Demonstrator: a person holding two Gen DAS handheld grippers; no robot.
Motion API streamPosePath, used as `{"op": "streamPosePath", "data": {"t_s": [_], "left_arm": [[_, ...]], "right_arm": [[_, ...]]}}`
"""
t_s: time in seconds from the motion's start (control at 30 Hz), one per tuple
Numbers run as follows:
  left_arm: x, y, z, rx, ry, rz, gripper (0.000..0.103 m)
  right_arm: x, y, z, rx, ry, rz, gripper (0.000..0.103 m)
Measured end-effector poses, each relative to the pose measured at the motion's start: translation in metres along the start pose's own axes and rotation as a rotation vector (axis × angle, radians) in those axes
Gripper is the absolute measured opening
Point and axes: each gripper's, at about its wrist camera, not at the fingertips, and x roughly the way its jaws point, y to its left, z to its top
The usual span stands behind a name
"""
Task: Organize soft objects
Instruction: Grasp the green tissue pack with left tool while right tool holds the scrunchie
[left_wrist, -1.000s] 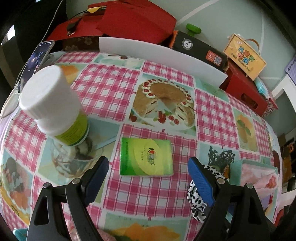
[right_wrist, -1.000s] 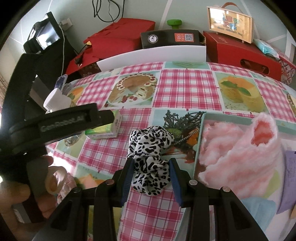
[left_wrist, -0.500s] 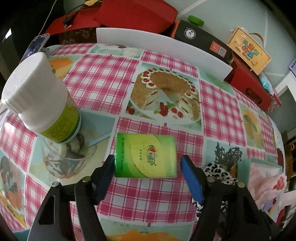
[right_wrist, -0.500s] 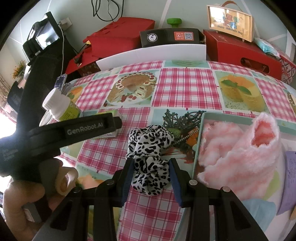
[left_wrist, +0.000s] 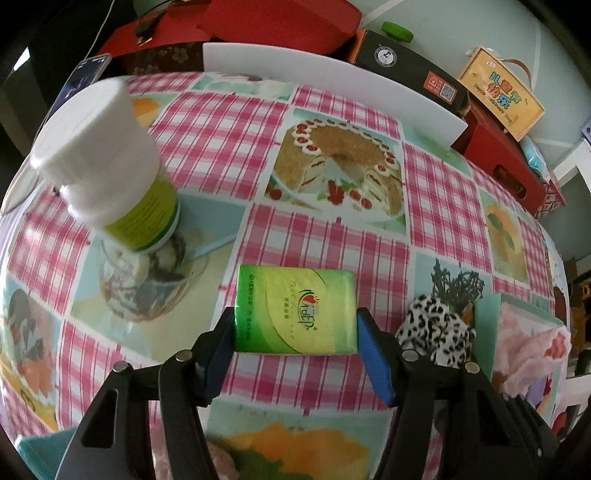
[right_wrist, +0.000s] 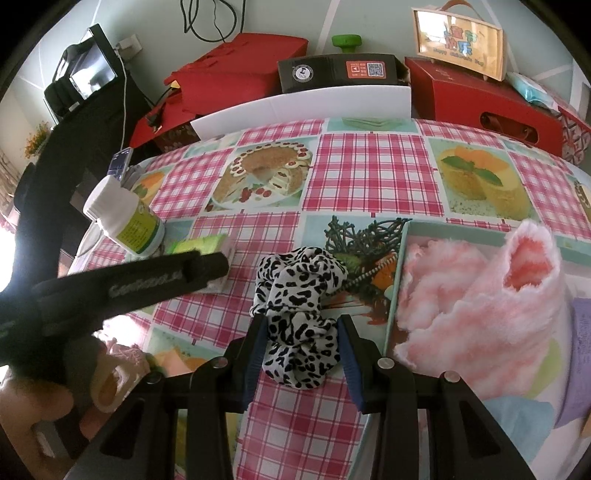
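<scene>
My table (left_wrist: 229, 122) is pretty crowded right now. A white plastic bottle with a green label (left_wrist: 110, 173) stands far left of my left tongs (left_wrist: 295, 328), and a white foam board (left_wrist: 332, 77) runs along the far edge with red boxes (right_wrist: 476, 92) and a black carton (right_wrist: 340, 72) stacked behind it. From the right wrist camera the black arm of the left tool cuts across the left side and hides most of the tissue pack, so nothing sits between the right tongs (right_wrist: 301, 343) and the tray.

Compared with a second ago, the left tongs have slid forward: back then the green plastic-wrapped tissue pack (left_wrist: 295, 310) lay well ahead of the open fingers, now it sits right between them, blue pads (left_wrist: 373, 350) touching both short sides, so I'd call that gripped. The right side hasn't changed; those tongs are clenched on the black-and-white leopard-print fabric scrunchie (right_wrist: 295, 314), which bunches up, soft and wrinkly, on the pink check cloth just left of the pale teal tray (right_wrist: 397, 295). A fluffy pink sock (right_wrist: 480, 291) is piled inside that tray, cuff opening upward.
</scene>
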Motion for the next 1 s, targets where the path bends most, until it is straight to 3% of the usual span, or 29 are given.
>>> {"op": "streamPosePath", "data": {"t_s": [0.33,0.47,0.73,1.0], "left_arm": [[-0.015,0.011,-0.019,-0.029,0.025,0.002,0.064],[-0.022,0.014,-0.021,-0.034,0.016,0.002,0.064],[-0.022,0.014,-0.02,-0.044,0.03,-0.008,0.064],[-0.025,0.015,-0.018,-0.056,0.016,-0.017,0.064]], "right_arm": [[0.001,0.003,0.0,-0.019,0.003,-0.011,0.042],[0.004,0.005,0.0,-0.037,0.01,-0.025,0.049],[0.008,0.014,-0.003,-0.089,0.016,-0.065,0.051],[0.005,0.018,-0.005,-0.111,0.001,-0.063,0.042]]}}
